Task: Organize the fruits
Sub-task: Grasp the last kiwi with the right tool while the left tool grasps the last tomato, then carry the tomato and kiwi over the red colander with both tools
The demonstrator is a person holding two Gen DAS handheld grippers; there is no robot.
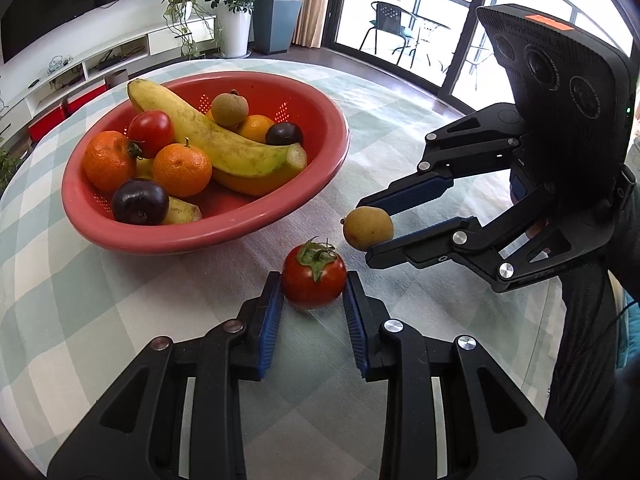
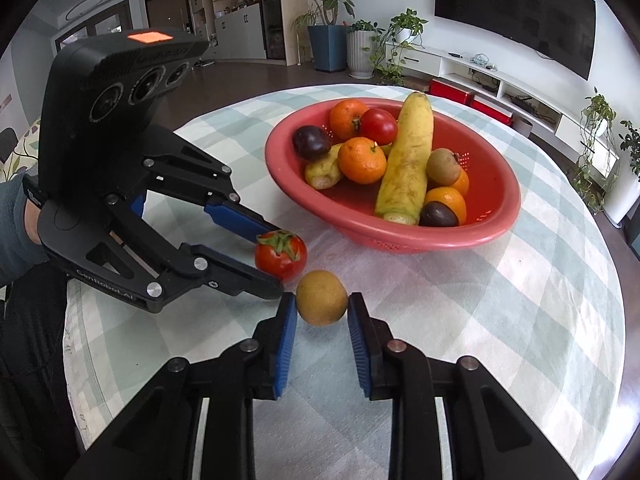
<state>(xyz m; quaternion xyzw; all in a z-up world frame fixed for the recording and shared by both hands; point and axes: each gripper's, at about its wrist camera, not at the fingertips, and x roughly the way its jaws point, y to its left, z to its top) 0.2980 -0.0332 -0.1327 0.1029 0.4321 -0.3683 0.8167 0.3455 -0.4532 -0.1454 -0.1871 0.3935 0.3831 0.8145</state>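
Note:
A red tomato [image 1: 314,280] with a green stem sits on the checked cloth, and my left gripper [image 1: 314,278] is shut on it, blue pads pressing both sides. Just to its right, my right gripper [image 1: 365,231] is shut on a small round brown-yellow fruit [image 1: 368,227]. The right wrist view shows the same brown fruit [image 2: 322,298] between the right gripper's [image 2: 322,297] pads, with the left gripper [image 2: 278,257] holding the tomato [image 2: 282,254] beside it. Behind both stands a red colander bowl [image 1: 342,132] [image 2: 400,242] holding bananas, oranges, a tomato, dark plums and a brown fruit.
The round table [image 1: 380,92] has a pale green and white checked cloth. A person's dark sleeve [image 1: 580,340] is at the right. Beyond the table are potted plants [image 1: 236,12], a low TV shelf [image 1: 100,60] and glass doors.

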